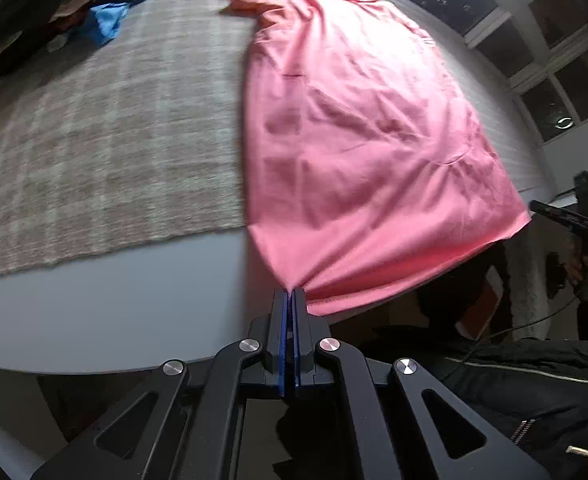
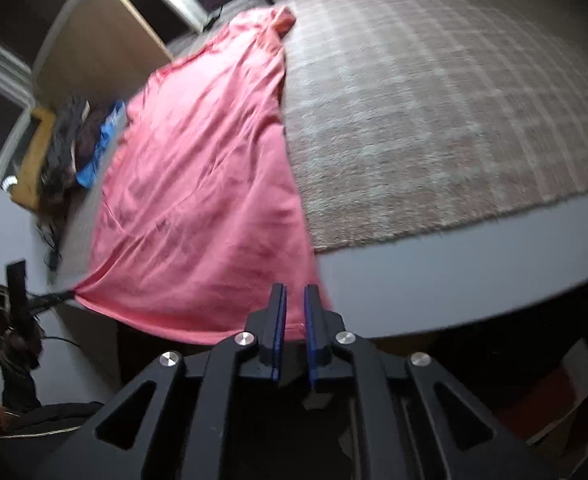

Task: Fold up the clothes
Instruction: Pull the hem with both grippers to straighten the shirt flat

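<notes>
Pink garment (image 1: 358, 140) spread lengthwise on checked beige rug (image 1: 105, 140) over white table (image 1: 93, 312), hem hanging past near edge; left gripper (image 1: 292, 292) pinched tight on hem corner, cloth puckering toward tips at 6 o'clock; right gripper (image 2: 294, 300) slightly parted, pads not pressing, hem edge seemingly between or just behind fingers, blur hides contact; clothes pile (image 1: 105, 12) with blue piece lies at 10 o'clock in left view, well apart from garment.
</notes>
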The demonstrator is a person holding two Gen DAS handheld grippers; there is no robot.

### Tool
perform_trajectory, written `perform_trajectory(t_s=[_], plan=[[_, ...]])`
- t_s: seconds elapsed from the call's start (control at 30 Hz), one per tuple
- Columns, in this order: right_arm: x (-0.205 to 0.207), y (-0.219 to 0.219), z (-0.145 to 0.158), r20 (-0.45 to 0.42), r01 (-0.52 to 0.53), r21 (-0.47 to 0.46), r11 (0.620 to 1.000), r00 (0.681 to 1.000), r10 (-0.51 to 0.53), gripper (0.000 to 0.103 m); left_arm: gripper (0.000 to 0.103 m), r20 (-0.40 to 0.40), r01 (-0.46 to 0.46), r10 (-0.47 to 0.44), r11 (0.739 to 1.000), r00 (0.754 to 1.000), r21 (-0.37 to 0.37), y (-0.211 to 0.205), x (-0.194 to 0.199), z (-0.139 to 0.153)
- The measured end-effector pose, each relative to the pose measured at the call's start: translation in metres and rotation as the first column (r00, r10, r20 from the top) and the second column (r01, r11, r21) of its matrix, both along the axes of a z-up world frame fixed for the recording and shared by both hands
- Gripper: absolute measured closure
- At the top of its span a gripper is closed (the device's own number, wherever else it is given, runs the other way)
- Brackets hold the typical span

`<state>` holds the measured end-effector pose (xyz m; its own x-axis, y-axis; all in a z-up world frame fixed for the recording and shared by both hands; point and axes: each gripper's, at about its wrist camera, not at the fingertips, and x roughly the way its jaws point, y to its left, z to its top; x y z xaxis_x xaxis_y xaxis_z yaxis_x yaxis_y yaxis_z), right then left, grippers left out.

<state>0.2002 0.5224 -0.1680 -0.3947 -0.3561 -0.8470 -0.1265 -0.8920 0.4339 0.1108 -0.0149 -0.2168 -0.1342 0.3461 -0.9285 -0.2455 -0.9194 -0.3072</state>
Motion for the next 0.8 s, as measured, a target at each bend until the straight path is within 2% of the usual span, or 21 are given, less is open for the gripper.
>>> perform_trajectory(t_s=[0.07, 0.17, 0.3, 0.43, 0.53, 0.57, 0.6, 0.73, 0.8], plan=[[0.007, -0.001, -0.002, -0.002, -0.007, 0.005, 1.000, 1.000, 0.007, 0.086, 0.102, 0.005, -0.013, 0.013, 1.000, 1.000, -0.014, -0.009, -0.001, -0.001], [0.006, -0.013, -0.009, 0.016, -0.070, 0.068, 0.995, 0.998, 0.069, 0.086, 0.101, 0.011, -0.017, 0.018, 1.000, 1.000, -0.026, -0.014, -0.004, -0.001], [-0.004, -0.029, -0.021, 0.024, -0.149, 0.080, 0.985, 0.989, 0.148, 0.084, 0.101, 0.023, -0.007, 0.008, 0.999, 1.000, -0.036, -0.013, -0.009, -0.002], [-0.013, -0.038, -0.030, 0.031, -0.187, 0.134, 0.973, 0.982, 0.184, 0.081, 0.101, 0.030, 0.008, -0.007, 0.999, 1.000, -0.039, -0.003, -0.009, -0.005], [-0.019, -0.037, -0.031, 0.031, -0.196, 0.135, 0.971, 0.981, 0.194, 0.081, 0.101, 0.036, 0.008, -0.007, 0.999, 0.999, -0.042, -0.002, -0.007, -0.007], [-0.020, -0.037, -0.031, 0.035, -0.201, 0.127, 0.971, 0.980, 0.198, 0.084, 0.101, 0.037, 0.007, -0.006, 0.999, 0.999, -0.040, -0.003, -0.007, -0.008], [-0.020, -0.037, -0.031, 0.038, -0.205, 0.120, 0.971, 0.979, 0.202, 0.103, 0.101, 0.035, 0.003, -0.002, 0.999, 0.999, -0.033, -0.003, -0.007, -0.008], [-0.009, -0.033, -0.010, 0.000, -0.210, 0.085, 0.974, 0.977, 0.211, 0.102, 0.101, 0.021, -0.034, 0.033, 0.999, 0.999, 0.018, -0.014, -0.002, 0.004], [-0.003, -0.024, 0.005, -0.034, -0.175, 0.057, 0.983, 0.984, 0.177, 0.102, 0.101, 0.013, -0.053, 0.052, 0.997, 0.999, 0.048, -0.020, 0.006, 0.011]])
